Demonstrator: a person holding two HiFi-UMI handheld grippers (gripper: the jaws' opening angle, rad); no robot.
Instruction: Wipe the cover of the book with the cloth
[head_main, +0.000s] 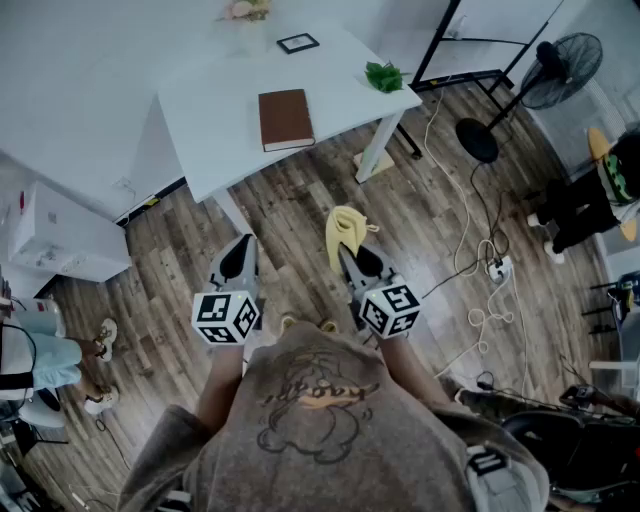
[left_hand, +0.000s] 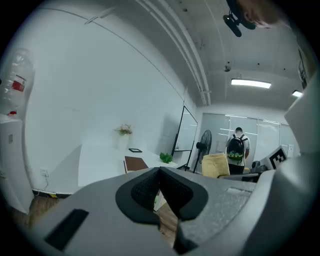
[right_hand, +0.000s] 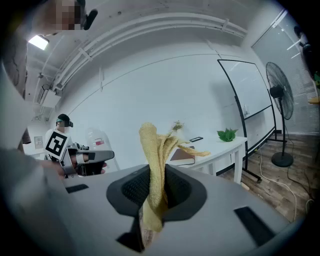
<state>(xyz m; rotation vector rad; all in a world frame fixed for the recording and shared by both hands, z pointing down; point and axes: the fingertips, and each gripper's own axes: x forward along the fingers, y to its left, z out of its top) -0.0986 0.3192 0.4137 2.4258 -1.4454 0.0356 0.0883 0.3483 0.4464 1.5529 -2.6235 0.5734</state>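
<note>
Brown hardcover book (head_main: 286, 118) is laid flat on the white table (head_main: 215, 105), well apart at 11 o'clock from the right gripper (head_main: 354, 258), which is clenched on the yellow terry cloth (head_main: 345, 230); the left gripper (head_main: 238, 260) is held closed on nothing.

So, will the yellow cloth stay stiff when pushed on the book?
Probably not: the cloth folds over past the right hand-held gripper, so it seems floppy. Its nubby towel weave likely grips rather than slips.

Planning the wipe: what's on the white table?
On the table: a brown book, a small dark frame, a green plant and flowers. Anything under the book is hidden.
</note>
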